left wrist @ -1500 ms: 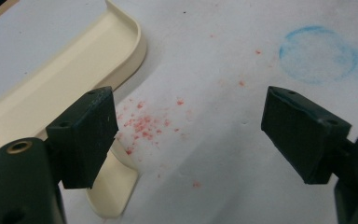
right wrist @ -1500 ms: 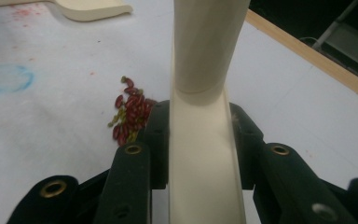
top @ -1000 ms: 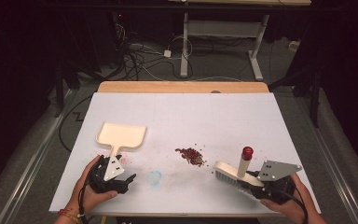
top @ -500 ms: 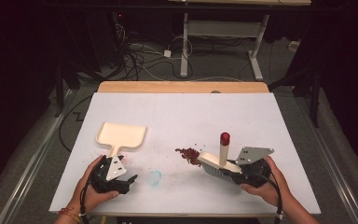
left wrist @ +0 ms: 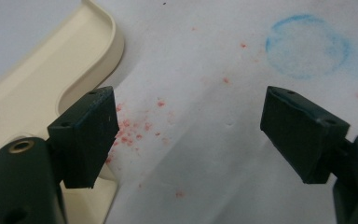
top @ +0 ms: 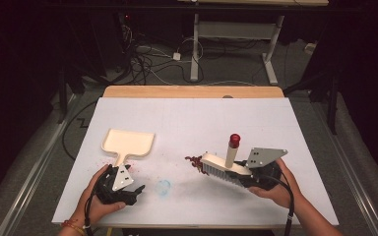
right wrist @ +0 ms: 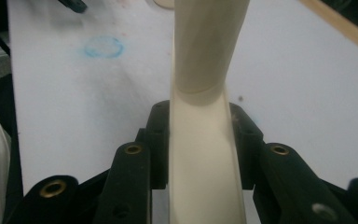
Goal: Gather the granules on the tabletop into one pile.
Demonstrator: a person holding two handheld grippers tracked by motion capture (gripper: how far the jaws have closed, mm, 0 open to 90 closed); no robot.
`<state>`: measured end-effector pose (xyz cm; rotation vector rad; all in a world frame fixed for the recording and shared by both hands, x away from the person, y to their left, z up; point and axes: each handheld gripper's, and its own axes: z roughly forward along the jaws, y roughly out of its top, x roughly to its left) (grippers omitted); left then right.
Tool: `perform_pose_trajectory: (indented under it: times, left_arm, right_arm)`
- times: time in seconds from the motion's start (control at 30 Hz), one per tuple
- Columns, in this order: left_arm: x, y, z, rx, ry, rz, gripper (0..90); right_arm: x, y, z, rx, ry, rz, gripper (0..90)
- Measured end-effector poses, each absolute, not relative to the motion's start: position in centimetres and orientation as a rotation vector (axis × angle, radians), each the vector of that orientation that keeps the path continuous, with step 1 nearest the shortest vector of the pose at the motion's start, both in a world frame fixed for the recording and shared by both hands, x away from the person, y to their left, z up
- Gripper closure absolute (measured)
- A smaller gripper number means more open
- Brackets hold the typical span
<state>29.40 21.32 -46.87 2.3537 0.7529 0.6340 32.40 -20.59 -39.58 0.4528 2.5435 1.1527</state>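
Nearest to us, at the bottom edge of the high view, two forearms come in, each hand holding a black two-jaw gripper over a white table (top: pixel 295 123). Our left gripper (top: pixel 137 191) rests low on the table with its jaws spread wide and nothing between them; in the left gripper view the two dark pads (left wrist: pixel 89 133) stand well apart over bare white surface dotted with red specks. One pad sits right against the handle of a cream dustpan (top: pixel 127 144), though we cannot tell whether it touches it. Just beside this gripper a faint blue ring (top: pixel 164 186) is drawn on the table. Our right gripper (top: pixel 243 177) is clamped on a cream hand brush (top: pixel 223 166); the right gripper view shows its jaws pressed against both sides of the brush's back. The brush handle rises upright and ends in a red tip (top: pixel 235 140). The brush head reaches toward the table's middle, its far end touching a small heap of dark red crumbs (top: pixel 194 161). The dustpan lies flat, well apart from the crumbs, its scoop pointing away from us. Farther off, a wooden strip (top: pixel 192 92) edges the table. Beyond it, cables (top: pixel 147 64) lie on a dark floor beside a pale desk frame (top: pixel 236 34). We can read no brand, label or writing anywhere.
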Motion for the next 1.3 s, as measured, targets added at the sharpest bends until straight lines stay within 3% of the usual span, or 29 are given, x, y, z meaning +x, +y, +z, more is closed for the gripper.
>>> perform_pose_trajectory:
  times: [0.37, 0.7, 1.1, 1.3]
  left_arm:
    - [29.7, 21.2, -47.0, 2.355, 0.755, 0.622, 18.3]
    - [29.7, 21.3, -47.0, 2.357, 0.759, 0.609, 18.4]
    - [29.8, 21.4, -47.0, 2.339, 0.758, 0.569, 18.4]
    - [29.8, 21.3, -46.9, 2.34, 0.757, 0.571, 18.4]
  right_arm:
    - [35.8, -17.4, -42.5, 0.131, 2.719, 1.29, 67.1]
    - [41.0, -17.2, -43.5, 0.115, 2.719, 1.434, 66.5]
    - [41.8, -16.7, -43.0, 0.11, 2.683, 1.433, 67.1]
    - [40.9, -17.1, -40.6, 0.138, 2.576, 1.459, 67.0]
